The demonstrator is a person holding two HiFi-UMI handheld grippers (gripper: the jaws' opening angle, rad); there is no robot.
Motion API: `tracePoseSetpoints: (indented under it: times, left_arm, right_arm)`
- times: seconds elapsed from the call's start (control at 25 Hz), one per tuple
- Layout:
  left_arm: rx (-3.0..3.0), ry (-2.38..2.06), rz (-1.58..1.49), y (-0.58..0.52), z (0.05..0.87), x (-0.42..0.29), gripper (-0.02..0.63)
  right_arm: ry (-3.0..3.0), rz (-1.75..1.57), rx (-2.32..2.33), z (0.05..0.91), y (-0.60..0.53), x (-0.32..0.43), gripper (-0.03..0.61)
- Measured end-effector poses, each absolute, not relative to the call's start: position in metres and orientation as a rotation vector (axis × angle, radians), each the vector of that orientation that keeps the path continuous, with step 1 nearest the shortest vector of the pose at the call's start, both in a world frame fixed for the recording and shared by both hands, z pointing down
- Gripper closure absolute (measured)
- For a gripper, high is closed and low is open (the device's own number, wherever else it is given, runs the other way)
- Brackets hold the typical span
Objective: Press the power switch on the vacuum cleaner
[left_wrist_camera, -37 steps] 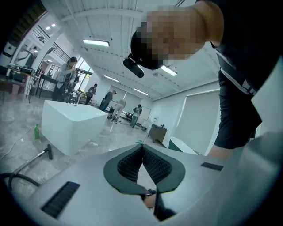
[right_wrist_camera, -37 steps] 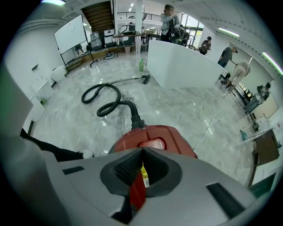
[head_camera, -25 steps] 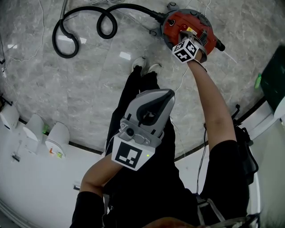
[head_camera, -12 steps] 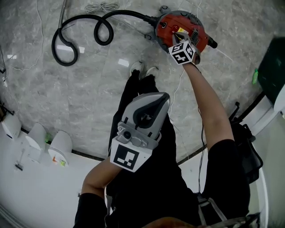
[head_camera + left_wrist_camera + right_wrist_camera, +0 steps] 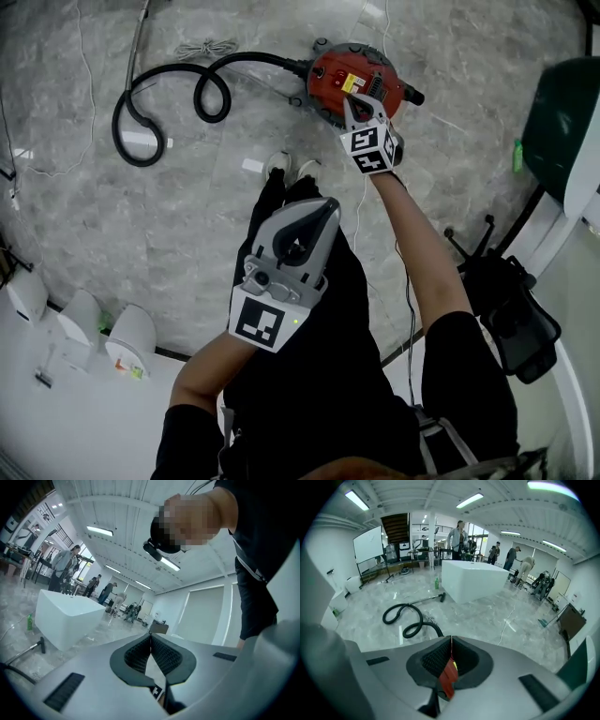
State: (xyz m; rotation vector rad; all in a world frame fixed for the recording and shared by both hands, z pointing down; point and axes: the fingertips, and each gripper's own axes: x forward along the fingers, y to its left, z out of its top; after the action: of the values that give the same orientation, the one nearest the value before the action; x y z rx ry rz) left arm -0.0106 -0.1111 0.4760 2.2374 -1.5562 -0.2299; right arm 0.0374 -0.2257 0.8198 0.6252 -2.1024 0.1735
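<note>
The red vacuum cleaner (image 5: 352, 80) stands on the grey marble floor at the top of the head view, and its black hose (image 5: 202, 89) loops off to the left. My right gripper (image 5: 349, 97) is shut, with its tips over the near part of the vacuum's top; whether they touch it I cannot tell. Along the right gripper (image 5: 451, 641) in its own view, a strip of the red vacuum (image 5: 449, 679) shows under the closed jaws, and the hose (image 5: 410, 616) lies beyond. My left gripper (image 5: 322, 211) is held near the person's body, shut and empty. The left gripper (image 5: 151, 637) points up at the ceiling.
A thin white cable (image 5: 361, 202) runs along the floor from the vacuum toward the person's feet. White rounded units (image 5: 131, 339) stand at the lower left, a dark green object (image 5: 562, 112) at the right and a black chair (image 5: 511, 309) beside it. A large white block (image 5: 473, 579) stands further back.
My right gripper has drawn back from the middle of the vacuum's top toward its near edge. The view has risen, so the vacuum looks smaller. The left gripper has barely moved.
</note>
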Motion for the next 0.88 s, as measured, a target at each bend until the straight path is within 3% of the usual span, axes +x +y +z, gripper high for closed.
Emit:
tracePoseSetpoints:
  times: [0.56,0.88]
  left_arm:
    - [2.389,-1.488,-0.244,-0.092,0.412,0.018,0.595]
    - [2.496,-1.431,-0.246,-0.086,0.368,0.039,0.595]
  right_arm:
    - [-2.307,0.326,0.929,0.641,-0.157,0.063,0.558]
    - [-2.382,0.167,1.128,0.508,-0.127,0.094,0.558]
